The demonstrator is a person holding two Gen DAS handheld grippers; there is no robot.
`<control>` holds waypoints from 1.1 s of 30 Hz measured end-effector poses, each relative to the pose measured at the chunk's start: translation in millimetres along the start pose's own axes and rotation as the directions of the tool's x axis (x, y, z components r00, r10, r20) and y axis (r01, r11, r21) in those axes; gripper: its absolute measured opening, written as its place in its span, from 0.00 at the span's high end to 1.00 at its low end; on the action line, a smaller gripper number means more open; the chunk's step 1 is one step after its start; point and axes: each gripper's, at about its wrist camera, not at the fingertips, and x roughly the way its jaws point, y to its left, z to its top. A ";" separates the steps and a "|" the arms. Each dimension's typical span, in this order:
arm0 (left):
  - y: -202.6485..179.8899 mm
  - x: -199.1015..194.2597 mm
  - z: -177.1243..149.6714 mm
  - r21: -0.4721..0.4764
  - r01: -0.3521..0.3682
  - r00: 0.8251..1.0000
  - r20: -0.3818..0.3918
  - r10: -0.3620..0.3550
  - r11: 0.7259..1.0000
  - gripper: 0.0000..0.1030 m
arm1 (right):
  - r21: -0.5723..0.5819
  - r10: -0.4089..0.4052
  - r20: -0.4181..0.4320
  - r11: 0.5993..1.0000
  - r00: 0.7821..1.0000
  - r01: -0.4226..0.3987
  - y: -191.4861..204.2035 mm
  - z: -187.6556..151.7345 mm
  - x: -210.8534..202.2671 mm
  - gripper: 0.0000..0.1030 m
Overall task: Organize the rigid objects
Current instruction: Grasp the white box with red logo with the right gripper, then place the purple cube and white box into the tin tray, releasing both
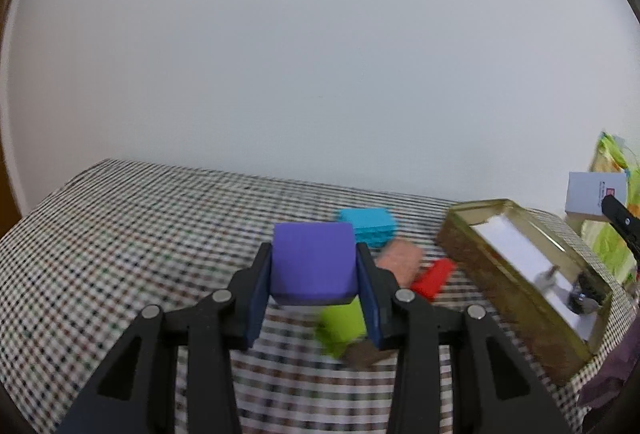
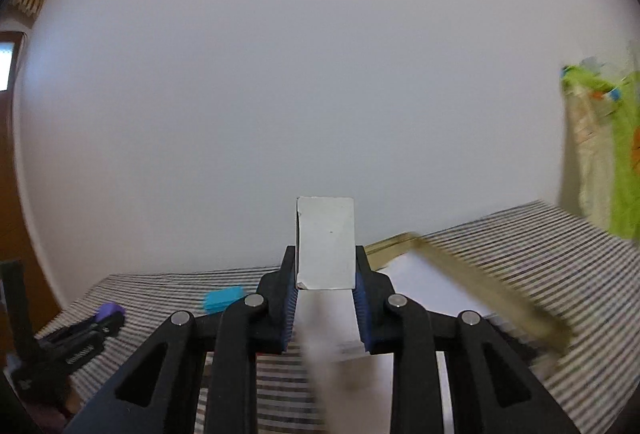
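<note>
My left gripper (image 1: pixel 314 270) is shut on a purple block (image 1: pixel 314 260) and holds it above the checked tablecloth (image 1: pixel 120 234). Under and beyond it lie a lime block (image 1: pixel 340 328), a brown block (image 1: pixel 366 354), a pink block (image 1: pixel 400 260), a red block (image 1: pixel 434 278) and a cyan block (image 1: pixel 370 226). A gold tin (image 1: pixel 520 278) with a white lining stands open to the right. My right gripper (image 2: pixel 326 270) is shut on a white box (image 2: pixel 326 242), raised over the tin (image 2: pixel 480 294). The left gripper and purple block (image 2: pixel 110 310) show at the far left of the right wrist view.
A plain white wall stands behind the table. A green patterned bag (image 2: pixel 612 154) stands at the far right, also seen in the left wrist view (image 1: pixel 612 202). A brown wooden surface (image 2: pixel 16 214) is at the left edge. Small dark metal items (image 1: pixel 580 294) lie inside the tin.
</note>
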 end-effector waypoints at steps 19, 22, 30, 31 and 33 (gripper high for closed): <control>-156.1 -1.0 -3.2 0.178 0.233 0.972 -0.023 -0.232 0.956 0.62 | -0.064 -0.118 -0.066 0.991 0.991 0.113 -86.7 -16.8 32.1 0.74; -180.1 -1.1 -0.9 0.202 0.265 0.964 -0.027 -0.265 0.943 0.62 | -0.077 -0.120 -0.078 0.991 0.990 0.114 -94.7 -16.6 35.2 0.74; -225.5 4.1 -9.0 0.252 0.319 0.948 -0.073 -0.311 0.913 0.62 | -0.036 -0.098 -0.140 0.995 0.985 0.094 -121.7 -17.3 50.5 0.73; -229.0 5.5 -11.5 0.261 0.322 0.947 -0.081 -0.312 0.910 0.62 | -0.016 -0.083 -0.158 0.997 0.984 0.081 -123.5 -18.0 53.5 0.73; -236.1 8.9 -15.3 0.274 0.326 0.945 -0.098 -0.311 0.905 0.62 | -0.007 -0.064 -0.169 0.998 0.983 0.064 -121.7 -18.2 56.1 0.73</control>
